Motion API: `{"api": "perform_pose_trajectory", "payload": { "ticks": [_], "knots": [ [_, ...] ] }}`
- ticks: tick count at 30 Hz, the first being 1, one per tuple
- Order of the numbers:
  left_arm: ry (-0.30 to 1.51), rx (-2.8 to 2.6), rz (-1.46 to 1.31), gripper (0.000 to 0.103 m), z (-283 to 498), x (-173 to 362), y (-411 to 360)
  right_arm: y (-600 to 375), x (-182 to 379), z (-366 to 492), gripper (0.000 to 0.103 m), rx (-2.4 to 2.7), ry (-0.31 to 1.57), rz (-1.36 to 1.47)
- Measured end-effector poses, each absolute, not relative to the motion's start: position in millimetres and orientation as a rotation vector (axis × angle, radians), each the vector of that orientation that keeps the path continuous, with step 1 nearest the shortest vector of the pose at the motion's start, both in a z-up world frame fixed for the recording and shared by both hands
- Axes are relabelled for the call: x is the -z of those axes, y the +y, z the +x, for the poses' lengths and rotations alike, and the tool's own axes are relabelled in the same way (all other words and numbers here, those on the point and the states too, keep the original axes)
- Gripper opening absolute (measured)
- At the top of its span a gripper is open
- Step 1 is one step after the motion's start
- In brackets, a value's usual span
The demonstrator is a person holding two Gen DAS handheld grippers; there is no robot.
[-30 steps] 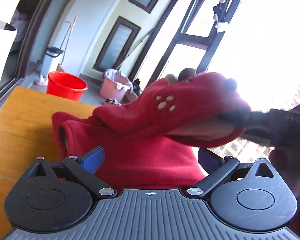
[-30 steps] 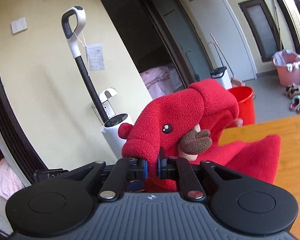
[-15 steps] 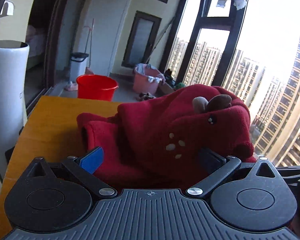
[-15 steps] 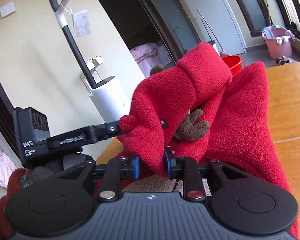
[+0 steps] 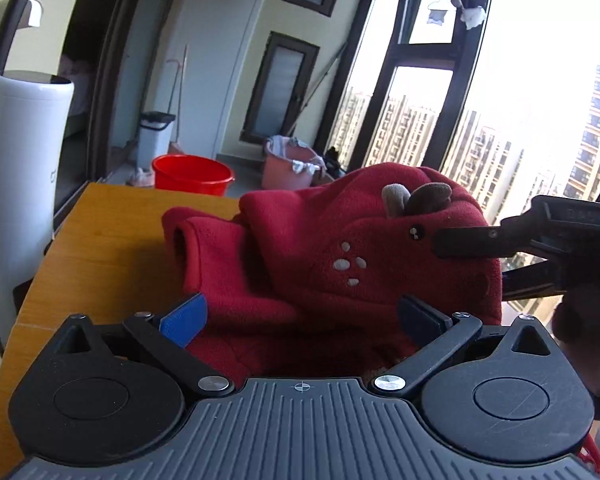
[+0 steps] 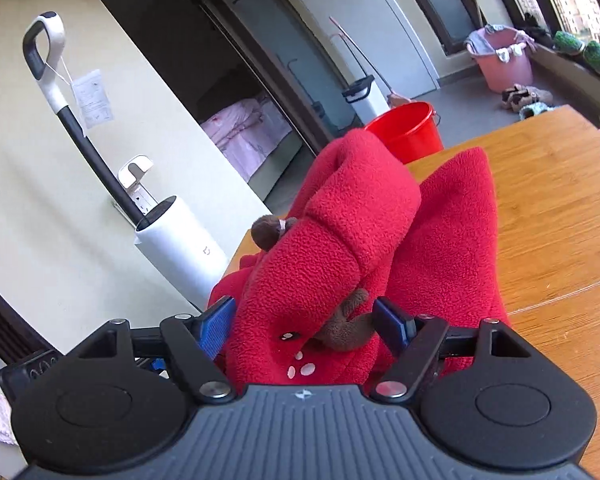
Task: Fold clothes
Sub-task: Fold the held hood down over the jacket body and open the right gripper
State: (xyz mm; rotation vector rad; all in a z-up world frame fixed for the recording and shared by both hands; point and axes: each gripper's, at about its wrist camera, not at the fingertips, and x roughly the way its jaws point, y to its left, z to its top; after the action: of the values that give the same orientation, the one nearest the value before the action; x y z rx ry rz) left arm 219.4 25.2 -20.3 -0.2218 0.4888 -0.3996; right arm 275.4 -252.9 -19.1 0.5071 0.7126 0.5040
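A red fleece hooded garment (image 5: 340, 256) with small brown antlers and white spots lies bunched on the wooden table (image 5: 100, 248). My left gripper (image 5: 300, 316) is open, its blue pads wide apart on either side of the fleece. My right gripper (image 6: 306, 320) is open too, with the hood (image 6: 332, 248) lying between its pads. The right gripper also shows in the left wrist view (image 5: 520, 236), at the hood's right side.
A white cylinder with a vacuum handle (image 6: 180, 240) stands by the table's left edge. A red bucket (image 5: 192, 174) and a pink basket (image 5: 292, 160) sit on the floor beyond the table. Tall windows (image 5: 500, 100) are at the right.
My right gripper has opened and let go of the hood. The hood has come down onto the rest of the garment on the table. My left gripper stays open.
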Motion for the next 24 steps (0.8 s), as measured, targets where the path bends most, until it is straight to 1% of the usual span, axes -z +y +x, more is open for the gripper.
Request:
{"api": "perform_pose_trajectory", "payload": {
  "ticks": [1, 2, 3, 4, 8, 10, 13, 16, 18, 20, 21, 23, 24],
  "knots": [
    [0.497, 0.406, -0.232, 0.103, 217.9, 23.8, 27.5, -246.3, 21.2, 283.8, 0.059, -0.511, 0.733, 0.504],
    [0.507, 0.404, -0.236, 0.103, 217.9, 27.5, 29.0, -238.3, 19.6, 292.7, 0.047, -0.526, 0.748, 0.509],
    [0.52, 0.399, -0.239, 0.103, 218.5, 31.1, 30.4, -230.7, 16.7, 301.1, 0.045, -0.544, 0.76, 0.518],
    [0.523, 0.397, -0.245, 0.103, 220.1, 32.4, 31.7, -228.6, 11.6, 308.9, 0.04, -0.586, 0.754, 0.59],
    [0.525, 0.394, -0.243, 0.103, 225.0, 33.1, 31.3, -247.9, -4.3, 328.4, 0.039, -0.786, 0.642, 1.036],
    [0.527, 0.396, -0.246, 0.103, 226.3, 33.3, 31.4, -261.4, 3.0, 331.3, 0.039, -0.824, 0.603, 1.156],
    [0.529, 0.395, -0.252, 0.103, 227.3, 33.9, 31.7, -267.2, 22.0, 320.2, 0.039, -0.674, 0.656, 0.986],
    [0.53, 0.392, -0.256, 0.103, 227.8, 34.7, 32.1, -261.4, 57.0, 307.1, 0.039, -0.535, 0.756, 0.798],
    [0.53, 0.389, -0.258, 0.103, 227.1, 33.5, 32.4, -264.6, 75.4, 292.3, 0.039, -0.536, 0.748, 0.782],
    [0.525, 0.382, -0.255, 0.103, 224.2, 29.8, 32.9, -267.3, 75.6, 278.4, 0.04, -0.538, 0.702, 0.741],
    [0.518, 0.378, -0.253, 0.103, 222.1, 26.4, 33.1, -267.4, 72.8, 273.2, 0.041, -0.536, 0.686, 0.708],
    [0.476, 0.383, -0.255, 0.103, 216.1, 14.8, 33.0, -265.5, 65.7, 265.1, 0.05, -0.53, 0.661, 0.626],
    [0.443, 0.394, -0.263, 0.103, 211.9, 7.5, 32.9, -263.0, 62.8, 262.2, 0.051, -0.525, 0.652, 0.582]
  ]
}}
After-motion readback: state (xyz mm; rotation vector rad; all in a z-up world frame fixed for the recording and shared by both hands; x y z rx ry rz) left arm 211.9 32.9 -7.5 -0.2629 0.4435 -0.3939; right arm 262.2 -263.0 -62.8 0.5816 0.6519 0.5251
